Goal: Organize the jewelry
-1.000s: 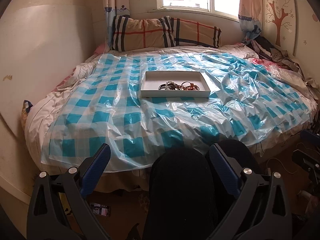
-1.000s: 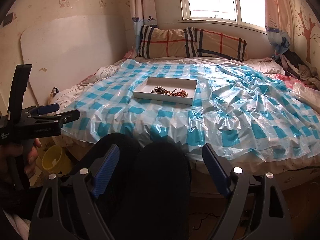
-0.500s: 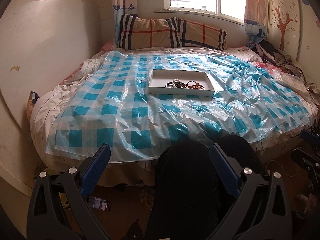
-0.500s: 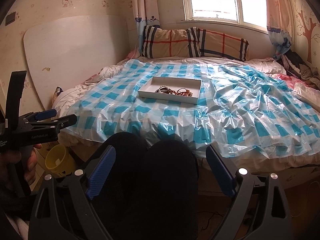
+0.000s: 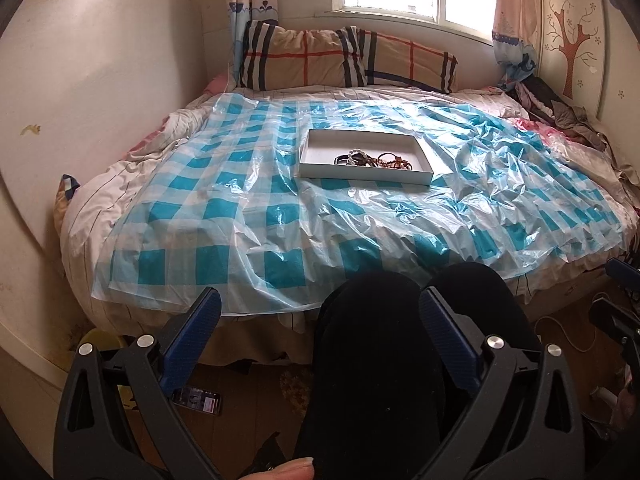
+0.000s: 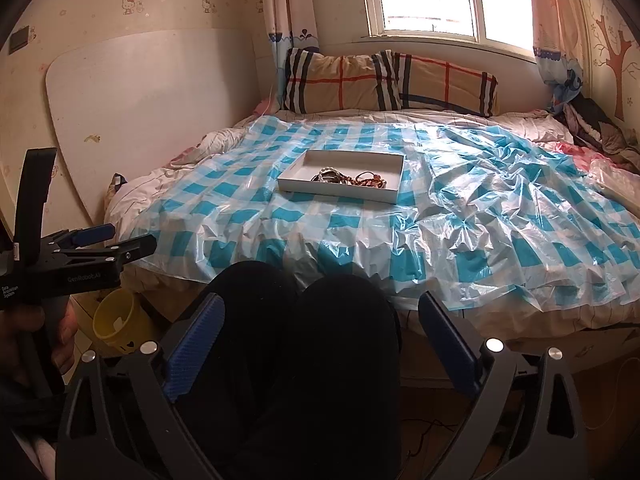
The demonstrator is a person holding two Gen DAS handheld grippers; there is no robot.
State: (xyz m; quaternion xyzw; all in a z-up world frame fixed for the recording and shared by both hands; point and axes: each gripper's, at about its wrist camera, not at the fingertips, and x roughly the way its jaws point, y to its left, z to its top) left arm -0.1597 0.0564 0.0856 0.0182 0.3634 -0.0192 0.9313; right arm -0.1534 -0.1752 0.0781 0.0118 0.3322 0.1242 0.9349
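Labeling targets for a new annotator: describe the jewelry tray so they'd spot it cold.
Start at the bed under the window, covered by a blue-and-white checked plastic sheet. Near the sheet's middle, in front of the plaid pillows, lies a shallow white rectangular tray. It is the only rigid white box on the bed, with a tangle of bracelets piled in it.

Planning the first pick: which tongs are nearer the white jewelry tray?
Left, narrowly. The left tongs are off the bed's foot, about square to the tray; the right tongs are beside them, off to its right. Both are far short.
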